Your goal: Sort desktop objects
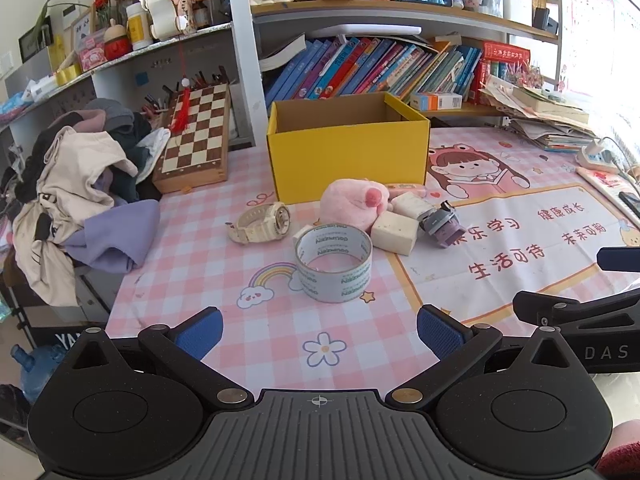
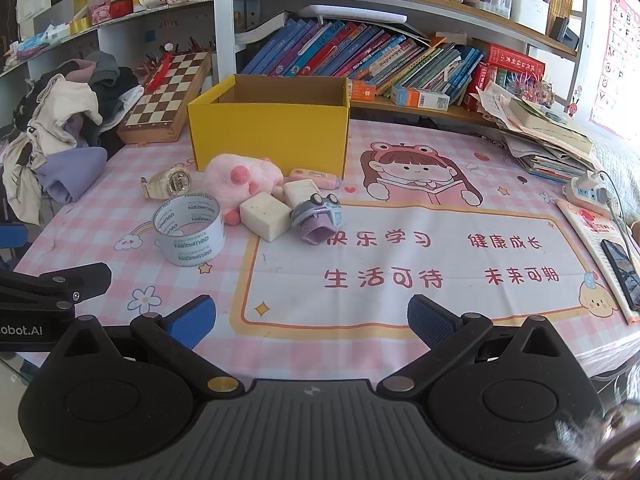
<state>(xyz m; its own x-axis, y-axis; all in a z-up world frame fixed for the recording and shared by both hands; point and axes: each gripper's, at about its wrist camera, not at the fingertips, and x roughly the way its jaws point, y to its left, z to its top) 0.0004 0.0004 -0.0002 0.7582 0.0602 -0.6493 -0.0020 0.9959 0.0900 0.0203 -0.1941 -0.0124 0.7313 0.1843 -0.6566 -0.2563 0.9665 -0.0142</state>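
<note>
On the desk mat (image 2: 400,312), in front of the bookshelf, we judge the sorting not yet begun: every loose item lies outside the container.

- Yellow box (image 1: 348,156), open-topped, at the back of the mat. What we can see of its inside is bare cardboard; the floor is hidden from us.
- Pink plush toy (image 1: 352,204), just in front of the box, touching the blocks.
- Roll of tape (image 1: 334,266), standing on its flat face, nearest us.
- Watch (image 1: 264,222), left of the tape and apart from it.
- Two cream blocks (image 1: 394,234), stacked loosely beside the plush.
- Small purple toy car (image 1: 440,224), against the blocks.
- Pink eraser-like bar (image 2: 316,178), at the foot of the box.

Our left gripper (image 1: 320,330) and right gripper (image 2: 312,318) both hang over the near edge, jaws spread wide, nothing between them. All six items remain to be placed.
</note>
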